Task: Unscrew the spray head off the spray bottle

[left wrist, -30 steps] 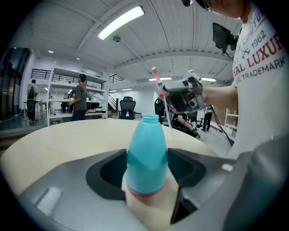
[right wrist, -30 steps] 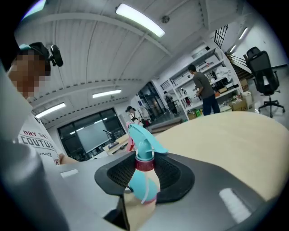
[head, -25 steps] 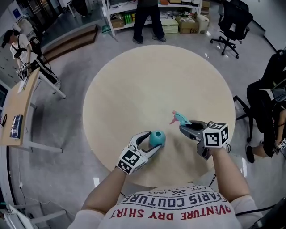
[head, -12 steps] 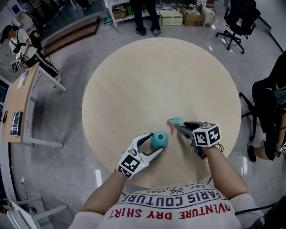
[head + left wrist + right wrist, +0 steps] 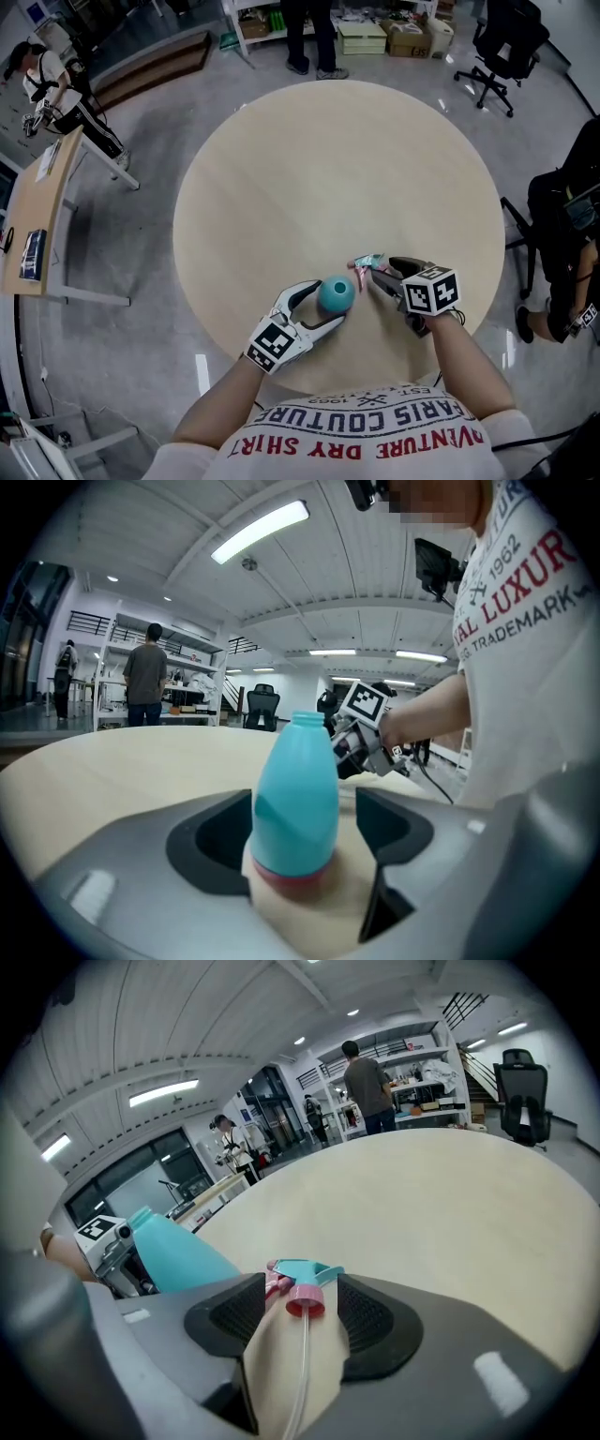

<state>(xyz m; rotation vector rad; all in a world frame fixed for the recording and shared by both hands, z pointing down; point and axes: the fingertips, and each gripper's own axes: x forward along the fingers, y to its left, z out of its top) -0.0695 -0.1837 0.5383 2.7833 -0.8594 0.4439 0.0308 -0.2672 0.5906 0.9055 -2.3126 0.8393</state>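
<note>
Right claw just opened, spray head loose on the bench between its jaws. Left claw just spread round the upright bottle. Draw both straight back, nudging neither.

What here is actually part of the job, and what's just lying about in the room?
Part of the job:
teal spray bottle, upright, neck open
spray head, already off, lying beside it on the round table

Just lying about:
black office chair
boxes by the shelves
wooden desk at the side
</note>
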